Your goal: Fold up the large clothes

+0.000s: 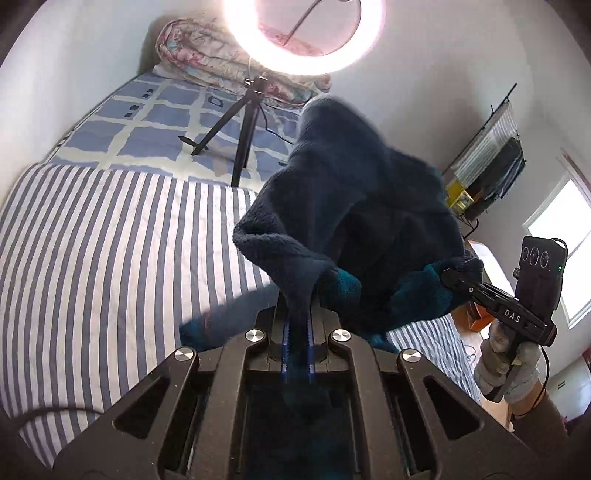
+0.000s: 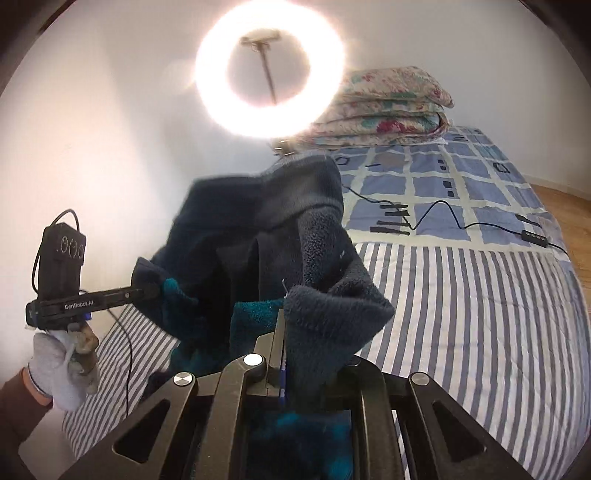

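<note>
A large dark blue fleece garment (image 1: 354, 192) with a teal inner side hangs in the air between my two grippers, above the striped bed sheet (image 1: 110, 258). My left gripper (image 1: 297, 314) is shut on one edge of the fleece garment; it also shows in the right wrist view (image 2: 153, 291), pinching the cloth. My right gripper (image 2: 286, 332) is shut on another edge of the garment (image 2: 266, 229); it shows in the left wrist view (image 1: 448, 275), holding a corner. The garment's lower part is hidden behind the grippers.
A lit ring light (image 1: 304, 33) on a black tripod (image 1: 243, 125) stands on the blue checked bedding (image 1: 155, 118). A folded floral quilt (image 2: 391, 103) lies at the bed's head. A black cable (image 2: 436, 218) crosses the bed. A clothes rack (image 1: 491, 155) and a window (image 1: 565, 240) are to the right.
</note>
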`<action>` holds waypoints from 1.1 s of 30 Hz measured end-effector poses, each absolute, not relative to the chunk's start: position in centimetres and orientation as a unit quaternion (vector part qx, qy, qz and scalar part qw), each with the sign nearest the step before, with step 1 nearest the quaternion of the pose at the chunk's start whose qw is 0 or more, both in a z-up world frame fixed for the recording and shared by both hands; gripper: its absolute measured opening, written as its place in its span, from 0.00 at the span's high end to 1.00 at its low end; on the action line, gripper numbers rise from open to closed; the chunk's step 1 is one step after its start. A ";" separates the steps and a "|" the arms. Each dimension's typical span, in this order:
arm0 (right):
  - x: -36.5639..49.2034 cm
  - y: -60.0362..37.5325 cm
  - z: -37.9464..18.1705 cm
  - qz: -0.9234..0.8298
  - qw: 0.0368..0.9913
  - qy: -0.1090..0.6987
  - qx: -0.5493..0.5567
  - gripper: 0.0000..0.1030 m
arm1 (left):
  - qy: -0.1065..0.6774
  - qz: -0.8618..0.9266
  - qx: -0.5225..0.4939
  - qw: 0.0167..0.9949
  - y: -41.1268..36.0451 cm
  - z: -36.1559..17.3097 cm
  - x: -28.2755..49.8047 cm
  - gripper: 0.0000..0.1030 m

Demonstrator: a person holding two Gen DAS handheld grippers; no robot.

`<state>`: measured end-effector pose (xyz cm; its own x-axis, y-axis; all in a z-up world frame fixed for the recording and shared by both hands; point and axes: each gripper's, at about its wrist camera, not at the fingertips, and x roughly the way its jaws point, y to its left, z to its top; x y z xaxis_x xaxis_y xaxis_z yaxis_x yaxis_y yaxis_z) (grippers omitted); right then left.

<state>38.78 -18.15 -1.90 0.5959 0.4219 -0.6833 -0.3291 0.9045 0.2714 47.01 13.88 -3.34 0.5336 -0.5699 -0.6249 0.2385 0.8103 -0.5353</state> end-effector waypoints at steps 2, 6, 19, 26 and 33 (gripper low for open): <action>36.3 -18.2 -1.6 0.216 0.891 0.394 0.062 0.91 | 0.422 -0.238 -0.195 0.853 13.9 -3.1 44.5 0.96; 31.5 -17.8 -1.9 0.226 0.890 0.393 0.055 0.91 | 0.424 -0.236 -0.197 0.852 14.3 -3.7 40.6 0.96; 21.2 -19.1 -7.8 0.202 0.882 0.422 0.050 0.90 | 0.463 -0.224 -0.182 0.838 14.3 -10.1 31.3 0.96; 17.8 -18.5 -7.0 0.163 0.887 0.430 -0.043 0.75 | 0.449 -0.231 -0.177 0.845 16.1 -8.6 26.9 0.79; 13.9 -20.8 -4.4 0.146 0.891 0.426 -0.056 0.65 | 0.437 -0.248 -0.198 0.842 19.0 -6.4 23.1 0.47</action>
<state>13.88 -20.77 -4.39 0.5951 0.2121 -0.7751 -0.3068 0.9515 0.0247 23.09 19.01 -6.37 0.4954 -0.5910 -0.6366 0.2444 0.7981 -0.5508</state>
